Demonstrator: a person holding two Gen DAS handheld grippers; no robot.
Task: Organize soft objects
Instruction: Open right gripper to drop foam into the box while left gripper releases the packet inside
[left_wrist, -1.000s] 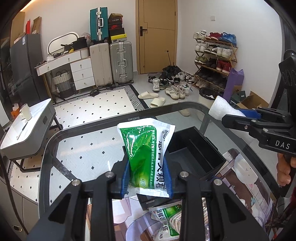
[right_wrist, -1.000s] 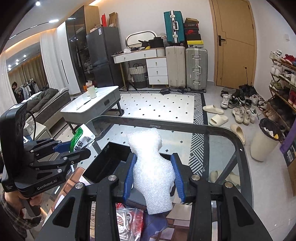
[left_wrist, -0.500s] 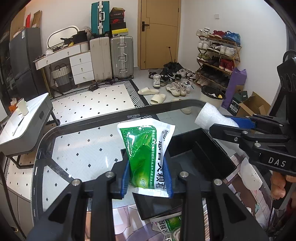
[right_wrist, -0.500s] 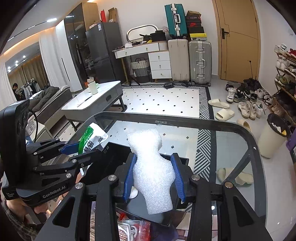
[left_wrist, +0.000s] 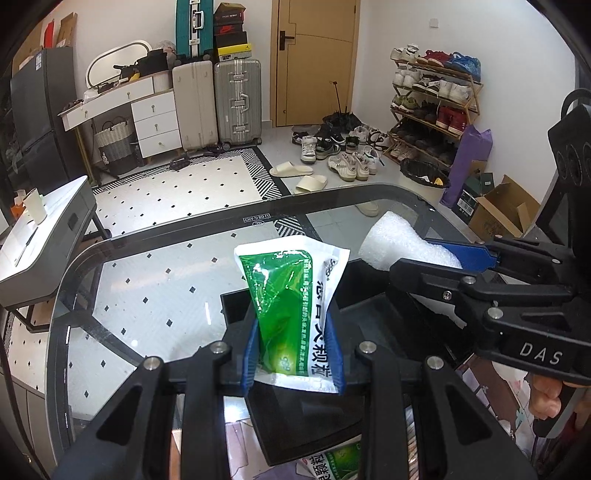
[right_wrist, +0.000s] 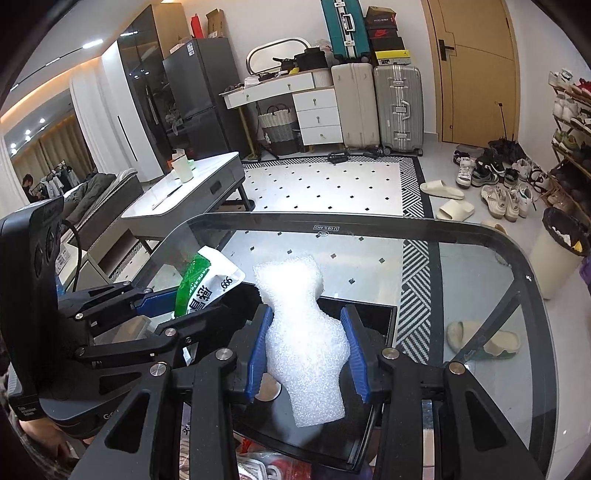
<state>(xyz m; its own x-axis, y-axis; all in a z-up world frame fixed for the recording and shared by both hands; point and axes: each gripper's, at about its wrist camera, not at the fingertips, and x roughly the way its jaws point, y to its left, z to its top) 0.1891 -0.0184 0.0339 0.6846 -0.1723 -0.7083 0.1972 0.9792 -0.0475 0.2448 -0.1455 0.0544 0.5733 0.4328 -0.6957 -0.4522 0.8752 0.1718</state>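
My left gripper (left_wrist: 293, 354) is shut on a green and white soft packet (left_wrist: 291, 306), holding it upright over a black box (left_wrist: 373, 321) on the glass table (left_wrist: 155, 295). My right gripper (right_wrist: 308, 350) is shut on a white foam sheet (right_wrist: 304, 332), pinched at its waist above the same black box (right_wrist: 373, 314). In the left wrist view the right gripper (left_wrist: 439, 254) comes in from the right with the foam (left_wrist: 391, 240) over the box's far corner. In the right wrist view the left gripper (right_wrist: 159, 295) and its packet (right_wrist: 207, 284) hang over the box's left side.
Another green packet (left_wrist: 332, 461) and a red-and-white bag (right_wrist: 258, 465) lie on the table just in front of the box. Beyond the table's rounded far edge (right_wrist: 332, 218) are the tiled floor, a low white table (right_wrist: 184, 192), suitcases, slippers and a shoe rack (left_wrist: 432, 103).
Both grippers have sunk and moved forward over the black box, drawing closer together. Each keeps the same grip on its object.
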